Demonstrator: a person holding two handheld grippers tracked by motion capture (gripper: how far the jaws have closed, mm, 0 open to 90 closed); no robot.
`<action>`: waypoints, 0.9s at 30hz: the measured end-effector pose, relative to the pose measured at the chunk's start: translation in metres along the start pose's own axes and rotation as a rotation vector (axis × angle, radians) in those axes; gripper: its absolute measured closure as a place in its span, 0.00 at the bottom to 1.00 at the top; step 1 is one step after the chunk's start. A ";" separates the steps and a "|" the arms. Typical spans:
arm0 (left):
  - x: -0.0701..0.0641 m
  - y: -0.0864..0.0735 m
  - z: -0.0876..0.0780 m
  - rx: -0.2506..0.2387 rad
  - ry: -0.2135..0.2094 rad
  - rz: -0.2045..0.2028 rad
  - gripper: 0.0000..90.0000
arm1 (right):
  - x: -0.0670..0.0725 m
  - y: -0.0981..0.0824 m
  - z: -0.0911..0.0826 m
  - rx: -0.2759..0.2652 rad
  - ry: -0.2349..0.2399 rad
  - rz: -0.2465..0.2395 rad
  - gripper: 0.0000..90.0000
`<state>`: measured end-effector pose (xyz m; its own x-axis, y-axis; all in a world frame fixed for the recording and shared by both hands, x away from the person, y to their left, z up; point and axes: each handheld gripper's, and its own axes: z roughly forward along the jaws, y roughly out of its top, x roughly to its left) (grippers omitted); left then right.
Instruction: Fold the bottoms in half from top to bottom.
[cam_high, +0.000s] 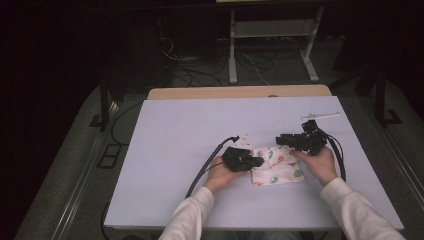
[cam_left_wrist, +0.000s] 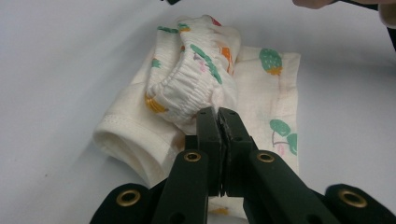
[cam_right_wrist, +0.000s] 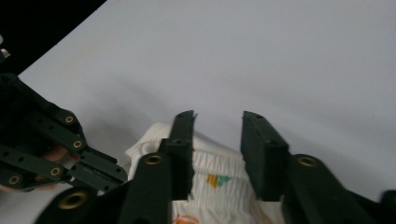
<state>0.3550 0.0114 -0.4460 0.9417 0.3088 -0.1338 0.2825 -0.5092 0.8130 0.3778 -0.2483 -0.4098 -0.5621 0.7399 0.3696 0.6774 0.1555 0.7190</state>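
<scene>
the left gripper (cam_left_wrist: 219, 122) is clamped on the gathered waistband of the small printed garment (cam_high: 276, 165) – it lies folded on the white table (cam_high: 175, 150). the right gripper (cam_right_wrist: 217, 140) hangs above the cloth, jaws apart – nothing between them.

The white table (cam_high: 180, 150) lies bare from nine through twelve o'clock of the folded garment (cam_high: 277, 167) — a gripper could sweep there freely, and the near strip at six o'clock is open too. In the way are the left gripper (cam_high: 257, 161), its jaws pinched on the garment's edge at nine o'clock with its cable (cam_high: 207, 162) trailing to seven, and the right gripper (cam_high: 281, 139) at one o'clock. A thin white strip (cam_high: 320, 116) lies farther off at one o'clock — near the far right corner.
</scene>
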 end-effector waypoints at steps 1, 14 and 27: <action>0.000 0.000 0.000 -0.001 0.000 -0.001 0.97 | 0.000 0.002 0.002 0.008 -0.002 -0.009 0.82; -0.001 -0.001 0.003 0.004 -0.011 0.004 0.97 | -0.002 0.013 0.039 0.166 -0.044 -0.011 0.98; -0.003 0.000 0.002 -0.052 0.005 -0.075 0.61 | -0.001 0.011 0.032 0.253 0.007 0.008 0.99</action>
<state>0.3530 0.0085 -0.4467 0.9174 0.3482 -0.1929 0.3422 -0.4423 0.8290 0.4010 -0.2264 -0.4217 -0.5592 0.7370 0.3796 0.7784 0.3092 0.5463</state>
